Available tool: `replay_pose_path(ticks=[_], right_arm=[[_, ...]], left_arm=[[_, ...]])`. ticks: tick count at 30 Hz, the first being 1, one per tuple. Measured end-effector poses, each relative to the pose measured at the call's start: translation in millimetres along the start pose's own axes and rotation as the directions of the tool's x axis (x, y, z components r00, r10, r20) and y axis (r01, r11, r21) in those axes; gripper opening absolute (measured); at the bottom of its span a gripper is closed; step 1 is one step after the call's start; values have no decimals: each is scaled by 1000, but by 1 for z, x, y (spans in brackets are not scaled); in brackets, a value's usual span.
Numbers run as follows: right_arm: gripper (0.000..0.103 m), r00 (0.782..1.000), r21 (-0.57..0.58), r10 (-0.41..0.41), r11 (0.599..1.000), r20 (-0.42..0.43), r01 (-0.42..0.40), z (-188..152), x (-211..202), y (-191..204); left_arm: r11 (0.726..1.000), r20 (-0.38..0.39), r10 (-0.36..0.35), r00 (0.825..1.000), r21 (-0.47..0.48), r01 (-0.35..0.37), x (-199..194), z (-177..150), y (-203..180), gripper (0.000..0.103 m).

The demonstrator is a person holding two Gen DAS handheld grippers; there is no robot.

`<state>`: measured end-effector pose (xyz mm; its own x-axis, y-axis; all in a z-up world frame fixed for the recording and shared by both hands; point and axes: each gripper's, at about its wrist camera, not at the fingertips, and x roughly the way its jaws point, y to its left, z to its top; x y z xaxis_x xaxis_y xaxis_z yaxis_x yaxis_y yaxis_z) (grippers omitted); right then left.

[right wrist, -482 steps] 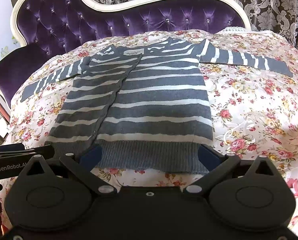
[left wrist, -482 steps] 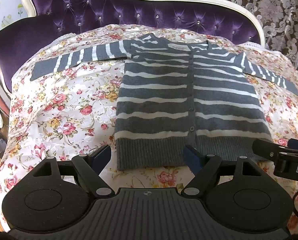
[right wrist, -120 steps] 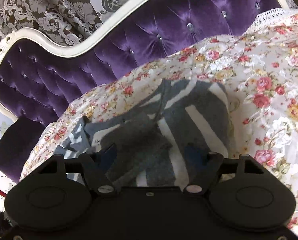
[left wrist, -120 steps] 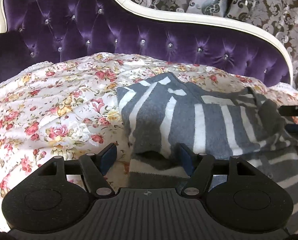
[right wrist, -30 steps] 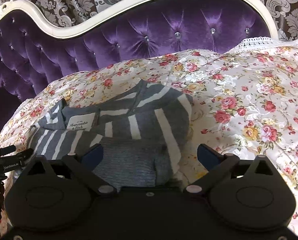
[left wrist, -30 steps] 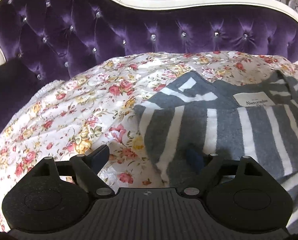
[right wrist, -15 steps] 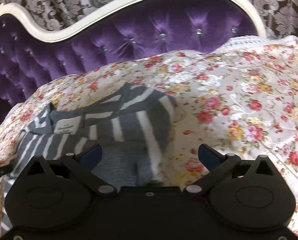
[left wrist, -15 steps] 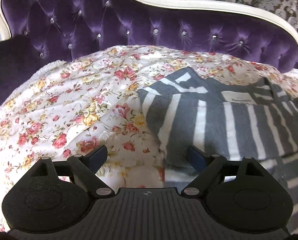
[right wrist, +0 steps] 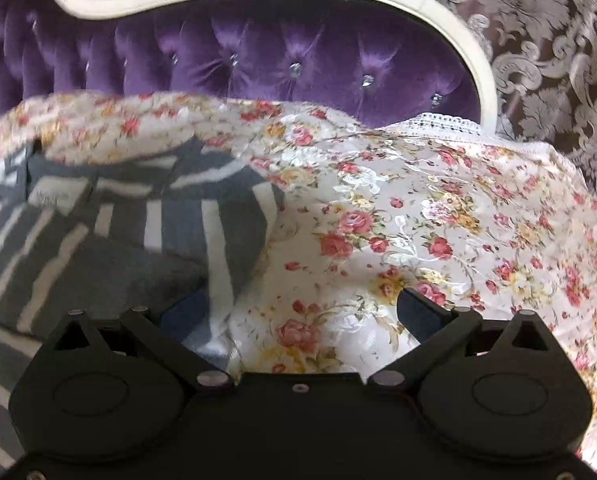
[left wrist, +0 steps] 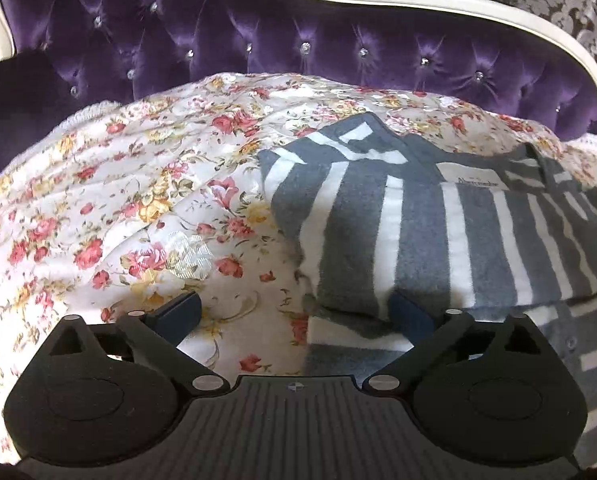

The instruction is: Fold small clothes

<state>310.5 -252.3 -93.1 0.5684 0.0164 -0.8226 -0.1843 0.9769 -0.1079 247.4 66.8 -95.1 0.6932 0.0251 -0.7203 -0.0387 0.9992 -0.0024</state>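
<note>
A grey cardigan with white stripes (left wrist: 418, 216) lies on the floral cover, both sleeves folded in over its body, its white neck label (left wrist: 474, 178) showing. My left gripper (left wrist: 294, 312) is open and empty, low over the cardigan's left shoulder edge; its right finger (left wrist: 408, 312) lies at the folded sleeve. In the right wrist view the cardigan (right wrist: 138, 240) lies at the left. My right gripper (right wrist: 298, 312) is open and empty at the cardigan's right edge; its left finger (right wrist: 186, 312) is over the cloth.
A floral bedspread (left wrist: 118, 208) covers the seat and spreads wide to the right (right wrist: 458, 240). A purple tufted backrest (left wrist: 298, 48) with a cream frame (right wrist: 458, 24) rises behind. Patterned curtains (right wrist: 558, 60) hang beyond it.
Both grippers have stayed open and empty. The right gripper has shifted right, so the cardigan sits further left in its view. The left gripper has edged closer to the shoulder.
</note>
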Motion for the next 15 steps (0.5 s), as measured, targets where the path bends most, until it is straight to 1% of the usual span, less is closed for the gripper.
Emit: replay_pose_path(ticks=[1, 3, 4, 5, 6, 7, 8, 9, 10, 11, 13, 14, 15], right_arm=[[102, 999, 8, 41, 999, 16, -41, 1, -2, 1], [102, 984, 48, 163, 985, 72, -166, 4, -9, 1], [103, 968, 79, 229, 968, 104, -238, 6, -12, -1], [102, 951, 116, 279, 949, 131, -294, 7, -15, -3], [102, 941, 154, 302, 933, 152, -325, 8, -16, -6], [103, 937, 180, 309, 925, 162, -336, 8, -16, -7], [103, 933, 200, 320, 915, 165, -350, 8, -15, -10], [102, 923, 217, 349, 899, 163, -379, 8, -13, -12], [101, 899, 257, 406, 862, 162, -436, 7, -10, -16], [100, 869, 309, 467, 813, 164, -494, 5, -6, -21], [95, 799, 442, 574, 679, 178, -586, -2, 8, -31], [95, 780, 484, 598, 635, 185, -602, -5, 13, -34], [93, 770, 509, 610, 610, 189, -608, -7, 16, -36]], left_arm=[[1000, 5, 2, 1000, 0, -2, 0, -1, 0, 103], [1000, 10, 3, 1000, -1, -3, 0, -2, -1, 103], [1000, 13, 2, 1000, -3, -2, 0, -2, -1, 103], [1000, 15, 1, 1000, -2, -1, 0, -2, -1, 103], [1000, 18, 1, 1000, -2, -1, 0, -2, -1, 103], [1000, 19, 1, 1000, -2, -1, -1, -3, -1, 103], [1000, 19, 1, 1000, -2, 0, -1, -3, -1, 103], [1000, 19, 0, 1000, -1, 0, -1, -3, -1, 103], [1000, 19, -1, 1000, 0, 1, 0, -2, -1, 103], [1000, 19, -1, 1000, 1, 1, 0, -2, -1, 103], [1000, 18, -2, 1000, 2, 2, 0, -2, -1, 103], [1000, 18, -3, 1000, 2, 3, 0, -2, 0, 103], [1000, 18, -3, 1000, 2, 3, 0, -2, 0, 103]])
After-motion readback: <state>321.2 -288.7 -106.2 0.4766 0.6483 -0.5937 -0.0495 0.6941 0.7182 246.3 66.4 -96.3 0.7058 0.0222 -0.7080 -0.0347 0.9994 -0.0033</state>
